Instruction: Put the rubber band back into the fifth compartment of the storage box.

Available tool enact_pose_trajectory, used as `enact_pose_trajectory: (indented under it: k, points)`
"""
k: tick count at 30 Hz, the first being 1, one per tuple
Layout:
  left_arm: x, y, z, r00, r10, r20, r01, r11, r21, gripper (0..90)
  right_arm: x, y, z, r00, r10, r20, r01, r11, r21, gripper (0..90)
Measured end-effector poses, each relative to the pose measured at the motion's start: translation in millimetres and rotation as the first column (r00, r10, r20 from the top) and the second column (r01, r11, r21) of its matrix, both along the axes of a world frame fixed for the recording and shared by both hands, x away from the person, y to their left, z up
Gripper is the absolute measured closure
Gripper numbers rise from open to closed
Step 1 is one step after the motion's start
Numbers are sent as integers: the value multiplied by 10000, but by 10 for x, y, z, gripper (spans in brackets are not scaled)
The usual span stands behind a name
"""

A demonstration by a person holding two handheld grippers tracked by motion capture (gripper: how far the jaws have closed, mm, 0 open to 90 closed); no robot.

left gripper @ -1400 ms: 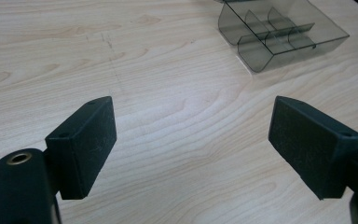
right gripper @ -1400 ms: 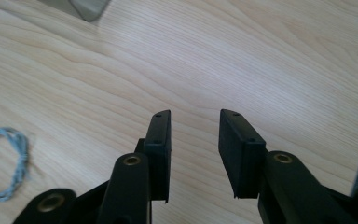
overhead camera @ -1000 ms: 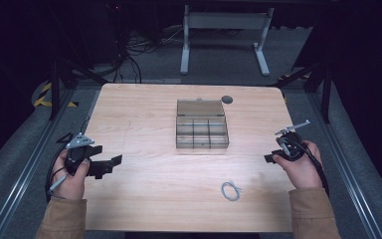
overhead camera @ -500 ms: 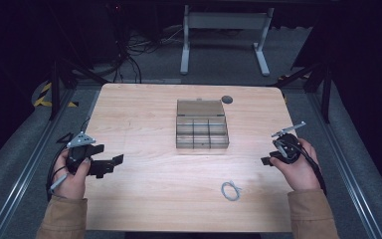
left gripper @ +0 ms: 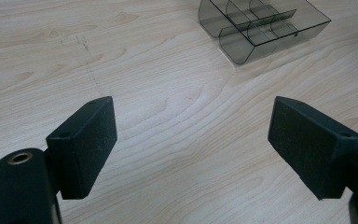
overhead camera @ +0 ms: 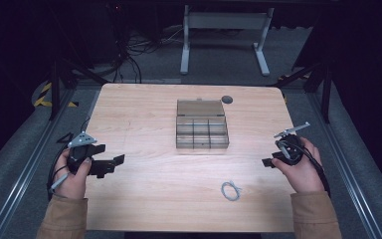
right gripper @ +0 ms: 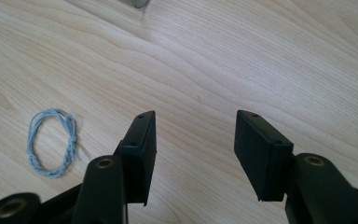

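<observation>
One table [overhead camera: 144,124] with a pale wood top. On it stands one clear plastic box [overhead camera: 202,124], its one lid open at the far side; the box is split into compartments, and from the high view they look like six, in two rows of three, though the tinted walls make the count unsure. One small loop of pale string [overhead camera: 231,190] lies near the right front of the table. One dark round disc [overhead camera: 227,99] sits by the far edge. Two grippers: one left gripper [overhead camera: 110,165] and one right gripper [overhead camera: 268,162], each with two black jaws, each in one hand. Two tan sleeves come in at the near edge.
</observation>
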State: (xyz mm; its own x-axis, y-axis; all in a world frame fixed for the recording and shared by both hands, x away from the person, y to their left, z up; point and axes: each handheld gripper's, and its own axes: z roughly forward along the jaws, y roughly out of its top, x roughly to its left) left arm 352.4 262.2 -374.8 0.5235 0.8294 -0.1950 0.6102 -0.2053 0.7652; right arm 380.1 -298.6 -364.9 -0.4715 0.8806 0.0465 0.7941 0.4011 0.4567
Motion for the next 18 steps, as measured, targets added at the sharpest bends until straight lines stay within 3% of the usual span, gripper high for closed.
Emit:
enact_pose_trajectory:
  k: [5,13,18]
  points:
    - [-2,-3,4,10000,3,10,-3,10000,-26,163,-23,44,29,9998,196,60,-196,9998,35,492]
    - [-5,-10,6,10000,-10,-13,10,10000,-18,163,-73,170,66,9943,993,397,-990,9950,-99,459]
    - [-8,-12,10,10000,-28,-20,28,10000,-36,163,-99,259,65,9914,1297,167,-1298,9915,17,438]
